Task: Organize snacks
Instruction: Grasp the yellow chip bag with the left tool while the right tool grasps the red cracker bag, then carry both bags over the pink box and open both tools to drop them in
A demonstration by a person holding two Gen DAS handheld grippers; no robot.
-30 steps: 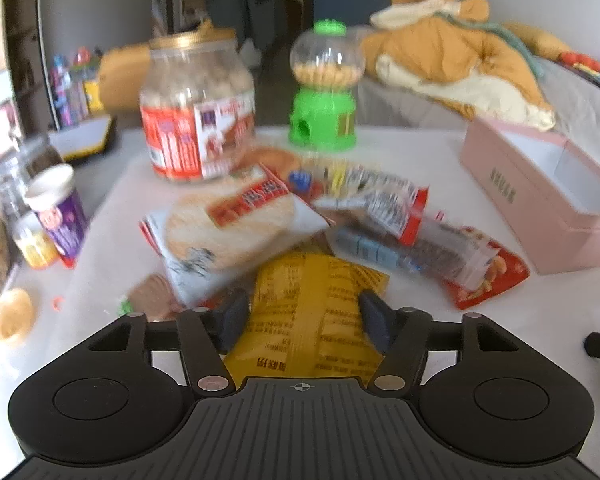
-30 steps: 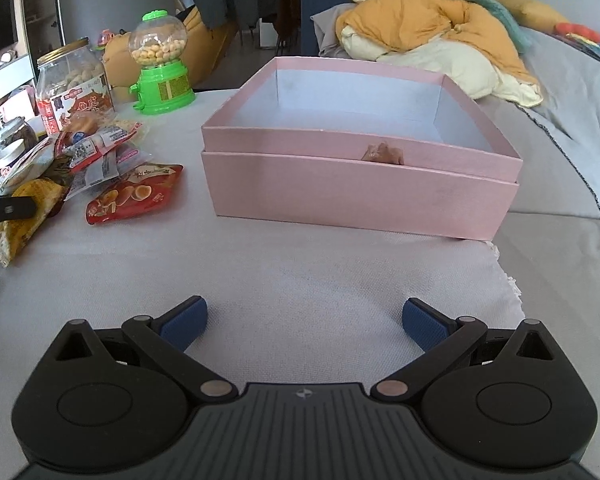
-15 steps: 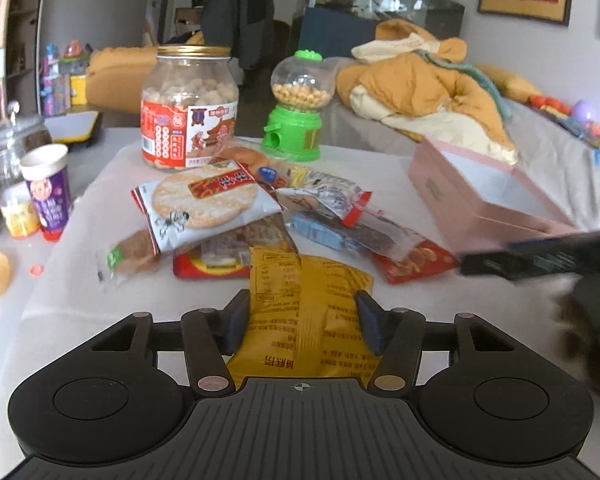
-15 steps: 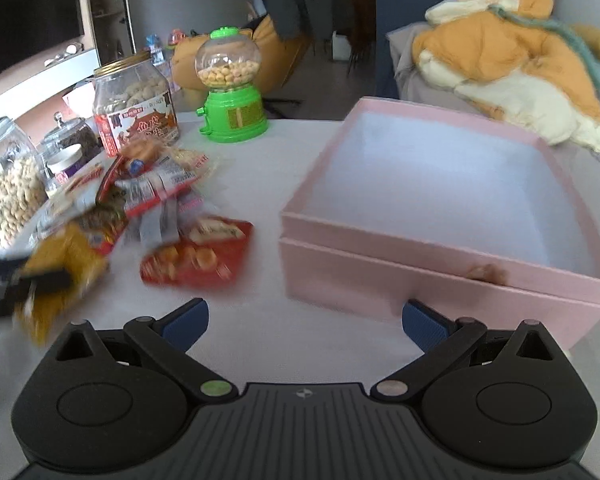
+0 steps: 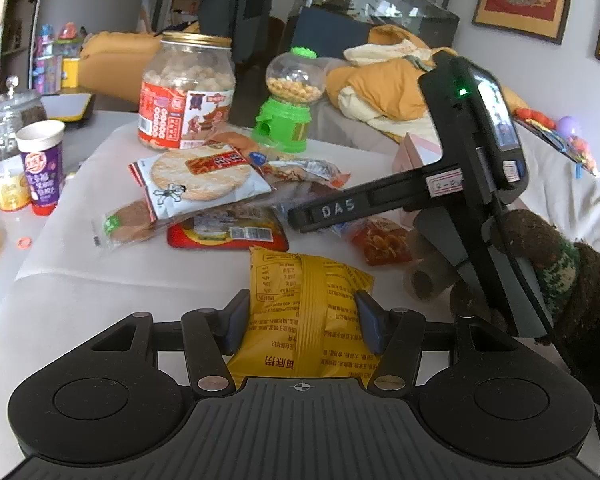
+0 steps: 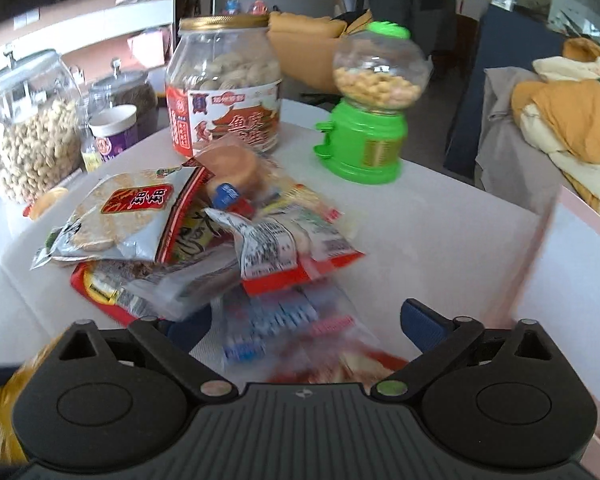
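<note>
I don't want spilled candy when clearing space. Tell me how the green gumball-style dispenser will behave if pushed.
The green candy dispenser probably tips rather than slides: its clear globe, about half full of pale candies, sits high above a narrower base. It looks like light plastic, so a low nudge at the green base seems safer. On the white tablecloth it may drag.

On my desk [image 5: 80, 292] the snack packets [image 5: 204, 184] lie heaped in the middle. Behind them stand the big jar [image 5: 186, 94] and, to its right, the candy dispenser [image 5: 290, 100]. The box [image 6: 572, 276] sits right of the heap. A cup [image 5: 40, 166] stands at the left. One packet [image 5: 306, 300] lies nearest me, between my left tool [image 5: 300, 320]'s fingers.
</note>
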